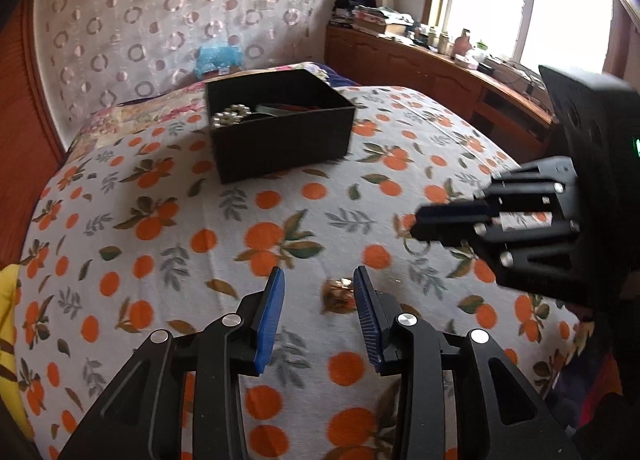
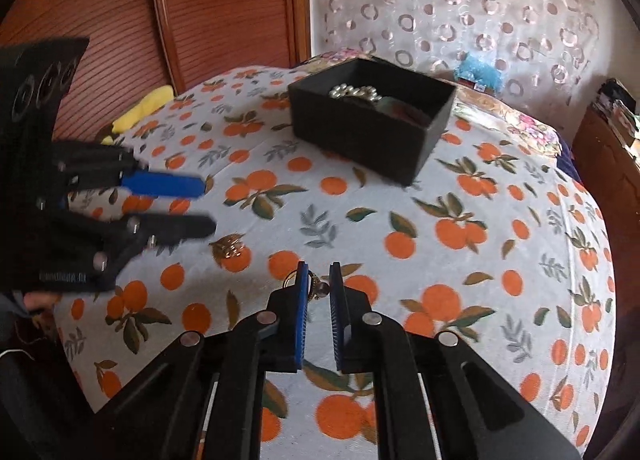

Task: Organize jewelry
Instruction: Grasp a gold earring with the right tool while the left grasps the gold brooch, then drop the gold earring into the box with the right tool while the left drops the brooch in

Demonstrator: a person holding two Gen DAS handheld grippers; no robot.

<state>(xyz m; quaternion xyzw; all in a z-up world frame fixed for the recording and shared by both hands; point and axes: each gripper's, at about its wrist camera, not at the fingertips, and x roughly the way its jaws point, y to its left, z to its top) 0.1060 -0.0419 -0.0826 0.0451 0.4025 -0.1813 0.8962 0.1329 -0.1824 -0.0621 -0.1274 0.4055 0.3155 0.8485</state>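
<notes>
On the orange-print bedspread [image 1: 200, 196] stands a black box [image 1: 280, 140] holding a pearl piece [image 1: 230, 116] and other items. My left gripper [image 1: 318, 270] is open just above the cloth, and a small gold piece [image 1: 338, 294] lies ahead of it, close to the right finger. In the right wrist view, my right gripper [image 2: 319, 265] stands low on the cloth with its blue pads closed narrowly on another gold piece [image 2: 318, 289]. A gold loop [image 2: 288, 281] shows just left of its left finger. The left gripper [image 2: 208, 206] hovers over the first gold piece [image 2: 232, 249]. The box [image 2: 372, 140] lies farther back.
A yellow object [image 2: 148, 106] lies at the bed's left edge by a wooden panel [image 2: 224, 8]. A patterned curtain [image 1: 160, 20] hangs behind the bed. A cluttered wooden shelf [image 1: 440, 64] runs under the window on the right. A blue fluffy item [image 1: 218, 56] sits behind the box.
</notes>
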